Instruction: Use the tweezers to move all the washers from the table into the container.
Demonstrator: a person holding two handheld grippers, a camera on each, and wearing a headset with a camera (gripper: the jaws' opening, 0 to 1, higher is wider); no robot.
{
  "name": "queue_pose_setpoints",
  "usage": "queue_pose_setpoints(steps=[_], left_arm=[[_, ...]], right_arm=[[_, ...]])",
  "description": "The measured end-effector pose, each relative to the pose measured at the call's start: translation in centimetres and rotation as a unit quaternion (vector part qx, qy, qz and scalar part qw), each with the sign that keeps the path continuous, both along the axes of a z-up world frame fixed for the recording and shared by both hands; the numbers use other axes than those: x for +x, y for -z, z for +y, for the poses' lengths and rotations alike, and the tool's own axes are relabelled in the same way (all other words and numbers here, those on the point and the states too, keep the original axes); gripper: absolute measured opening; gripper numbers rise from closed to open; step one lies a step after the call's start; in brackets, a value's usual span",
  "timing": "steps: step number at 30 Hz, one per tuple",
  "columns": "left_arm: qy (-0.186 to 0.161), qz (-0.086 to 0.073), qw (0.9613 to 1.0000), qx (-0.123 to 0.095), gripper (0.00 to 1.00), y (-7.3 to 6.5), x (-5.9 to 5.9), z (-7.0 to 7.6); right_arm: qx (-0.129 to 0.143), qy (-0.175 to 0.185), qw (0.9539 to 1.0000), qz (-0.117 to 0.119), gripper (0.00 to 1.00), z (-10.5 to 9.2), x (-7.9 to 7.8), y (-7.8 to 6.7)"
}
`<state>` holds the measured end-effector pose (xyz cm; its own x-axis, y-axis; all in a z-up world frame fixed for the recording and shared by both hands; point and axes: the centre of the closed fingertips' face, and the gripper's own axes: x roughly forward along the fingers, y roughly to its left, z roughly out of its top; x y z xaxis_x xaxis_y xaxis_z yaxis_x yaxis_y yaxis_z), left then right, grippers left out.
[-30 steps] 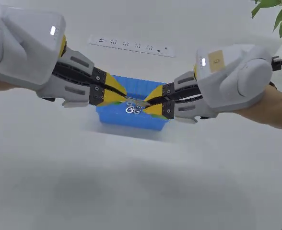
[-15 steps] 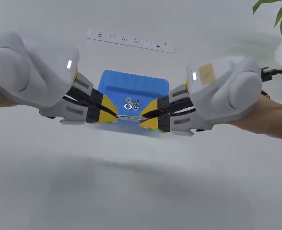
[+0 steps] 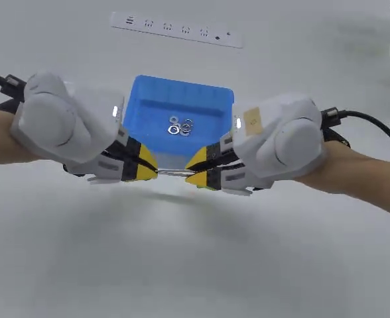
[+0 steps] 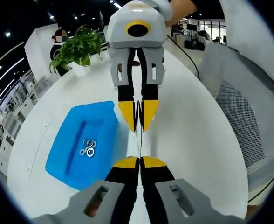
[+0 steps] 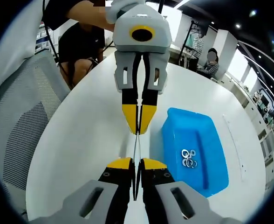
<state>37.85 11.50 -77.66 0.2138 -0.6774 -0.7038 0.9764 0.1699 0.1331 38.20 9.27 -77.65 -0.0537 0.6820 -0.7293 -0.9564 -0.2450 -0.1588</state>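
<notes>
Left gripper [image 3: 150,171] and right gripper [image 3: 191,174]: rounded white shells, black jaw arms with screws, yellow tips. Black cable plug [image 3: 333,119] at the rear. Tan label [image 3: 252,120] on the right one.

The washers [image 3: 180,126] (a small heap in the container [image 3: 148,99]) are too small to count.

Looks like an open-plan office: grey mesh-backed chair [image 5: 20,135], green leafy plant [image 4: 76,46], long white power strip [image 3: 175,30] on wide white table [image 3: 182,265], seated person [image 5: 207,70] behind.
</notes>
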Motion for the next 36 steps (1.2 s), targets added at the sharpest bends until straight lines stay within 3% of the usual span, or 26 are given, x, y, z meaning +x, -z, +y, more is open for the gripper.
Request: queue_pose_setpoints(steps=[18, 26, 29, 34, 36], left_arm=[[-0.018, 0.050, 0.9985, 0.009, 0.05, 2.3, 0.1, -0.3], [-0.041, 0.067, 0.9969, 0.000, 0.06, 2.3, 0.3, -0.4], [-0.048, 0.080, 0.9957, -0.005, 0.07, 2.4, 0.1, -0.5], [-0.059, 0.083, 0.9947, -0.004, 0.13, 2.3, 0.1, -0.5], [-0.067, 0.081, 0.9945, -0.005, 0.17, 2.1, 0.3, -0.3]], right_arm=[[-0.028, 0.024, 0.9990, 0.026, 0.09, -0.2, 0.3, 2.1], [-0.038, 0.033, 0.9985, 0.022, 0.10, -0.5, 0.4, 2.8], [-0.055, 0.027, 0.9979, 0.018, 0.11, -1.0, 0.2, 3.3], [-0.043, 0.062, 0.9957, 0.053, 0.13, -0.9, 0.5, 3.3], [-0.038, 0.075, 0.9953, 0.049, 0.20, -1.0, 0.9, 3.2]])
